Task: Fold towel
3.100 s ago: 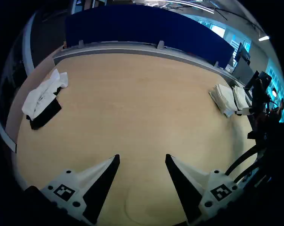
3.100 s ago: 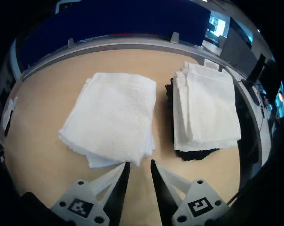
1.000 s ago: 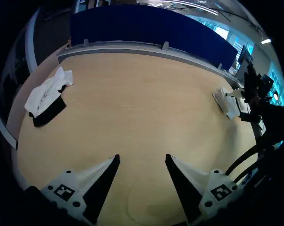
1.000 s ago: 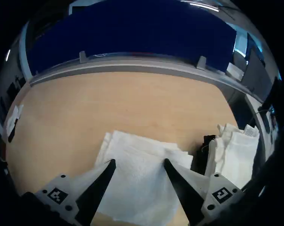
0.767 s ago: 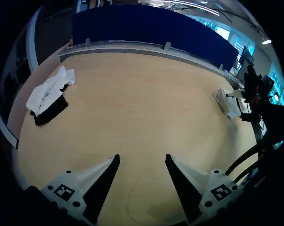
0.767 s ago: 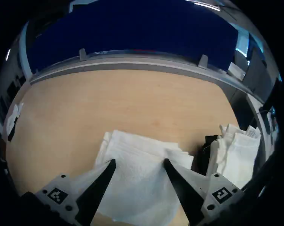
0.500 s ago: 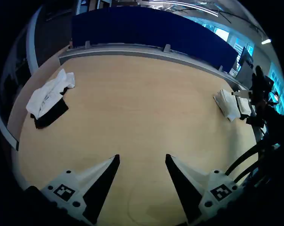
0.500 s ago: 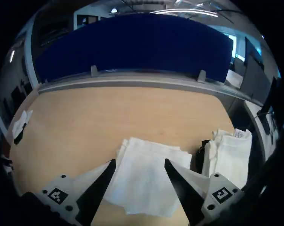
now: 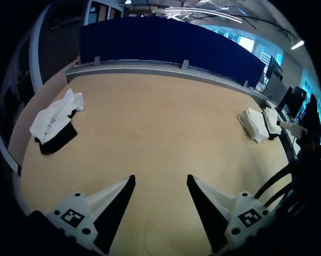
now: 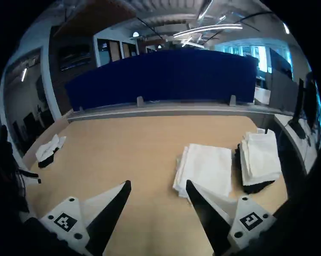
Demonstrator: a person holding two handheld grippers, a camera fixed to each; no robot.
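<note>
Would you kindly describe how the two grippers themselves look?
The left gripper and right gripper look alike: two pointed, wedge-shaped fingers, white outside with black inner faces, each base carrying a square black-and-white marker beside small round holes.

- Fairly bright, even office light from ceiling strips [image 10: 203, 30] & windows [image 10: 250, 53] at right.
- Desk [image 9: 160, 123]: soft faint shadows, no hard glare.
- Strong fisheye bend twd edges; far-right periphery dark, prob. slightly soft.
</note>
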